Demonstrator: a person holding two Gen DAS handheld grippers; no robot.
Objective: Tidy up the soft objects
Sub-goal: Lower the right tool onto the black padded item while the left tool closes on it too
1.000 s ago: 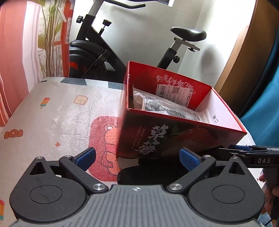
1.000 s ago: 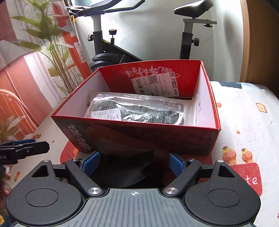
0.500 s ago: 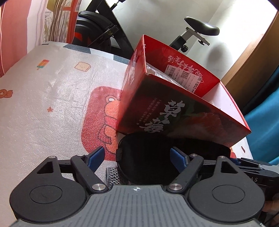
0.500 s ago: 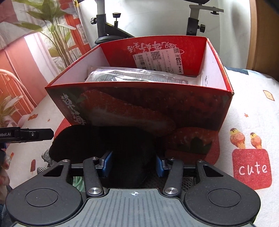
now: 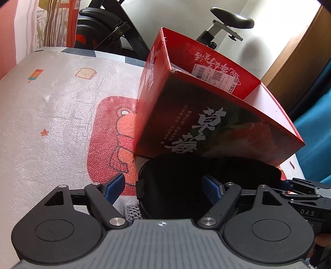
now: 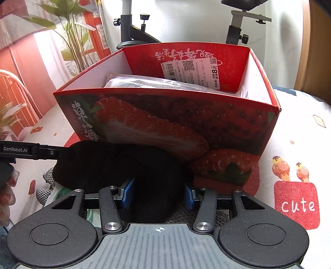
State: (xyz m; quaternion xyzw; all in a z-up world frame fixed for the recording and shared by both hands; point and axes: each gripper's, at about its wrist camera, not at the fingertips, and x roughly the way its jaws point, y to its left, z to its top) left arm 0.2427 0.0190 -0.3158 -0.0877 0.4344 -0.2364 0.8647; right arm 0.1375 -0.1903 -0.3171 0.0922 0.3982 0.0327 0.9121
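Right hand-held gripper [image 6: 158, 196], lower centre of the right wrist view: blue pads [image 6: 127, 193] pressed against both sides of a black soft object [image 6: 115, 165], clamped on it. The gripper points level toward the box, low over the mat.

Left hand-held gripper [image 5: 163, 186], lower centre of the left wrist view: fingers spread wide; the left blue pad [image 5: 114, 187] stands clear of the black soft object [image 5: 186, 182], the right pad lies against its dark surface. It grips nothing. In the right wrist view its black finger enters from the left edge and reaches the object's left end.

The black soft object lies on the patterned mat [image 5: 51, 115], touching the foot of the near wall of the red strawberry box [image 6: 175, 120]. A grey knitted piece [image 6: 48, 175] shows beside and partly under it.

Inside the box, a clear plastic packet [image 6: 149, 82] with dark contents lies on the bottom. A white barcode label [image 6: 190, 68] sits on the far inner wall.

Upper frame, beyond the box: an exercise bike [image 5: 231, 18] against a white wall.
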